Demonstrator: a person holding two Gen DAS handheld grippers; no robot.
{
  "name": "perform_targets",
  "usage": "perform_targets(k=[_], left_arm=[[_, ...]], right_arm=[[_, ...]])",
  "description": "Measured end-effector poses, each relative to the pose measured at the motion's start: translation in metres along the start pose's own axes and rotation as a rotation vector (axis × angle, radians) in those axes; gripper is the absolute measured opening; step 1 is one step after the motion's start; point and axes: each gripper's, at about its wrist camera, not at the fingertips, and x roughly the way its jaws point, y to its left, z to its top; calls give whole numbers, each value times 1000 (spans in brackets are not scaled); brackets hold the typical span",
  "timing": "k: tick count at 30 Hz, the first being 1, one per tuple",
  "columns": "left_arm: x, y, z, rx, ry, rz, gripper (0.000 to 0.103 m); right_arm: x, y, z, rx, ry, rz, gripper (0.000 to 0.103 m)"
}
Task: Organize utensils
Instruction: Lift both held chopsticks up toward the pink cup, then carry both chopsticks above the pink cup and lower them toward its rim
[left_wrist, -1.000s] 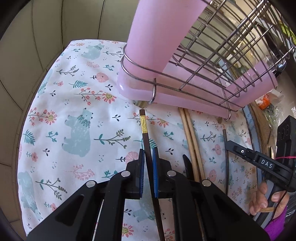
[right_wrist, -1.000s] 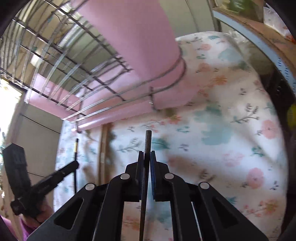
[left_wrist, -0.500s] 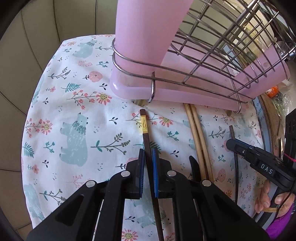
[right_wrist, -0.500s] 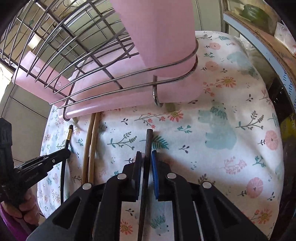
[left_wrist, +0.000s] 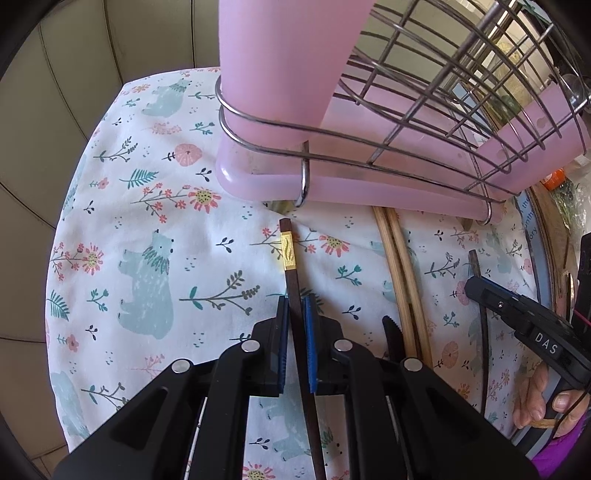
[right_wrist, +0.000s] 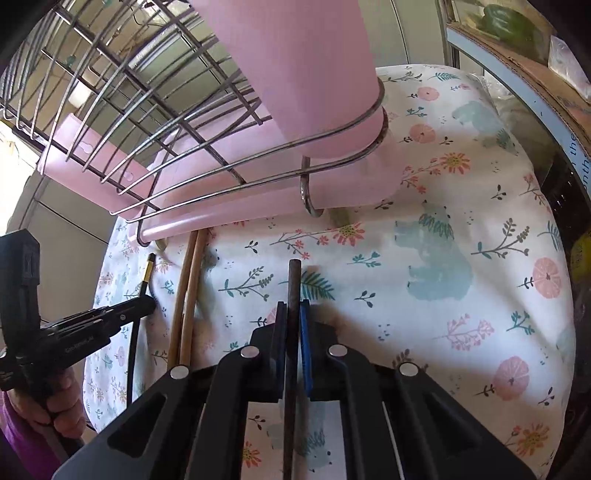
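My left gripper (left_wrist: 295, 306) is shut on a dark chopstick (left_wrist: 291, 273) with a gold band, held above the floral cloth and pointing at the pink utensil cup (left_wrist: 280, 66) in the wire rack (left_wrist: 443, 92). My right gripper (right_wrist: 291, 310) is shut on a second dark chopstick (right_wrist: 293, 280), pointing at the same pink cup (right_wrist: 295, 66). A pair of light wooden chopsticks (left_wrist: 400, 280) lies on the cloth between the grippers, and shows in the right wrist view (right_wrist: 186, 295). The right gripper shows in the left wrist view (left_wrist: 517, 325), the left gripper in the right wrist view (right_wrist: 110, 314).
The wire rack sits in a pink drip tray (left_wrist: 369, 188) on a table with a floral bear cloth (left_wrist: 147, 258). A black serrated utensil tip (left_wrist: 389, 328) lies beside the wooden chopsticks. A cardboard box (right_wrist: 517, 55) stands at the right edge.
Both grippers have moved up and closer to the rack, each keeping its dark chopstick; the pink cup now looms larger in both views.
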Motion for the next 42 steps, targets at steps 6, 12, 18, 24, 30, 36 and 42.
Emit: perform_targets(k=[6,12,18,24,30,36,42], left_arm=[[-9,-1,-6,-25,-38,-6,7],[-37,5,-15,-55,-111,-35,5],[-69,11,-23,-82,-204,-65,5],[-101,17,-25,-97,-289,-95,5],[-137,21,-25,-95,-388,-127,5],[-171,19,-27,-80,-495,-159,5],[-193,19,-24,-67,-562,-187,5]], right_arm=[[-22,-3,-4,-19,-52,27,6],[-43,0,-5,-42,-109,47,6],[-60,8,-7,-67,-160,61,6],[-78,23,-8,-112,-239,73,6],[-97,29,-8,-130,-310,92,6],[-131,33,-3,-140,-432,102,6],[-170,37,8,-144,-580,113,6]])
